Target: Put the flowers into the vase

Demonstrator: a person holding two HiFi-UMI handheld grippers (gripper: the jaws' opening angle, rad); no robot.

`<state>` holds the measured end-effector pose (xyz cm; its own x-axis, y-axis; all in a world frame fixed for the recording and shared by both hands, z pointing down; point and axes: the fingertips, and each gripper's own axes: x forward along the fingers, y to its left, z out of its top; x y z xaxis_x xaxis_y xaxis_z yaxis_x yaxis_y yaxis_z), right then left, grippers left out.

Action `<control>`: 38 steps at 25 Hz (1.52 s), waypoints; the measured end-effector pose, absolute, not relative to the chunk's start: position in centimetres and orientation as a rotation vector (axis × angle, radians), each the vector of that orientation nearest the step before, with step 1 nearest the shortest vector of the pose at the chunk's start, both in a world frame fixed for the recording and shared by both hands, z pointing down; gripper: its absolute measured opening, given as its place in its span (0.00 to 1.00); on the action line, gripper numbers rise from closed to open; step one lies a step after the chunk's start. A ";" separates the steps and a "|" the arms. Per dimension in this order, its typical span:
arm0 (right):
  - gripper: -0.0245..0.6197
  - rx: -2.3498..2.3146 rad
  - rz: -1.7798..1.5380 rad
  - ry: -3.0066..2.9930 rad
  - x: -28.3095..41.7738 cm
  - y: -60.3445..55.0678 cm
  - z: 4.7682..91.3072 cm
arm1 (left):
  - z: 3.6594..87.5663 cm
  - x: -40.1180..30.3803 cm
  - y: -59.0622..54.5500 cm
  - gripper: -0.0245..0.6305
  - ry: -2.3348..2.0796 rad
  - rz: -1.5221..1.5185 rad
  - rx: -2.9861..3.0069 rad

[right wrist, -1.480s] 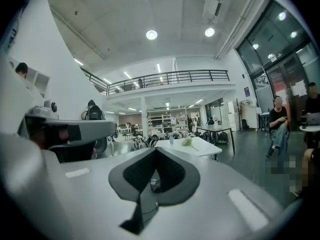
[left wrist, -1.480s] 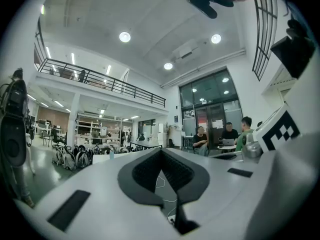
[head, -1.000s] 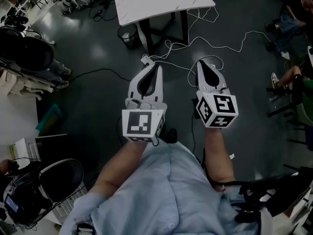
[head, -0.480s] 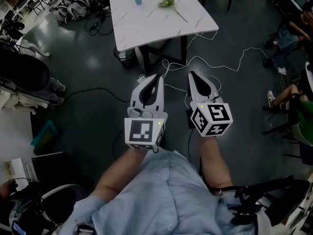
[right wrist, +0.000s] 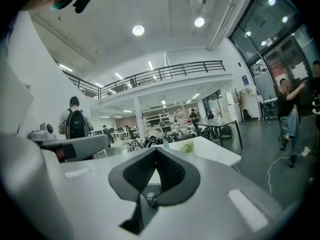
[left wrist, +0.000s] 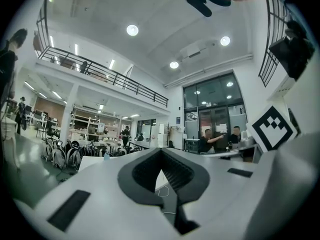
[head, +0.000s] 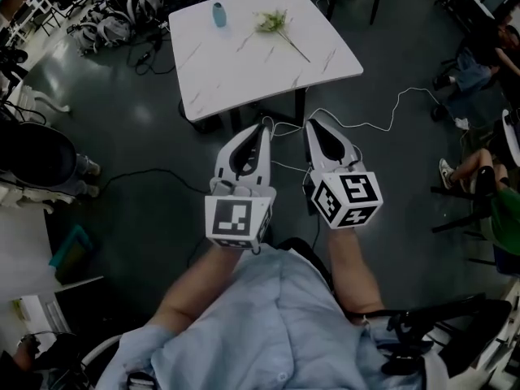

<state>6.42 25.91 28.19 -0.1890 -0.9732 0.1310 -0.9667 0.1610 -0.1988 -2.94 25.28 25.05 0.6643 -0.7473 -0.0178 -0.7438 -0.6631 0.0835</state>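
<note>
Flowers (head: 275, 23) lie flat on the white table (head: 244, 67), toward its far side, with the stem trailing toward the near right corner. They are not in the vase (head: 219, 13) and nothing is touching them. The vase is small and blue. It stands upright on the same table to the left of the flowers, apart from them with bare tabletop between.

Progress: none of the task is done. The flowers are still to be picked up and the stem is still to go into the vase mouth. Judging by the gap, the person also has to get to the table first, since both grippers sit well short of its near edge, over the dark floor.

Left gripper (head: 264, 125): jaws together, nothing between them. It is held out level and aimed toward the table.
Right gripper (head: 309, 123): also clenched and empty, just beside the left one and aimed the same way.

Counts:
- 1 bunch of flowers; the number of stems is too small to tell.
- 1 vase.
- 1 table.
- 2 grippers.
- 1 white cable (head: 382, 123), looping on the floor by the table legs.
</note>
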 end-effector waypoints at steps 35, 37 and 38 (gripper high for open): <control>0.04 -1.839 -0.404 2.626 23.9 -0.3 31.0 | 25.9 15.0 1.2 0.04 -1.482 0.043 2.709; 0.05 -1.800 -0.395 2.653 24.0 -1.1 30.9 | 25.7 15.3 0.5 0.04 -1.503 0.049 2.701; 0.05 -1.784 -0.392 2.663 24.0 -1.5 30.9 | 25.7 15.3 0.2 0.04 -1.512 0.052 2.697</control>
<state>23.96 -1.55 30.85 -0.3869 -0.8989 0.2057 -0.9200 0.3613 -0.1516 15.27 0.19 25.70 0.5218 -0.8514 0.0535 -0.8530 -0.5212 0.0266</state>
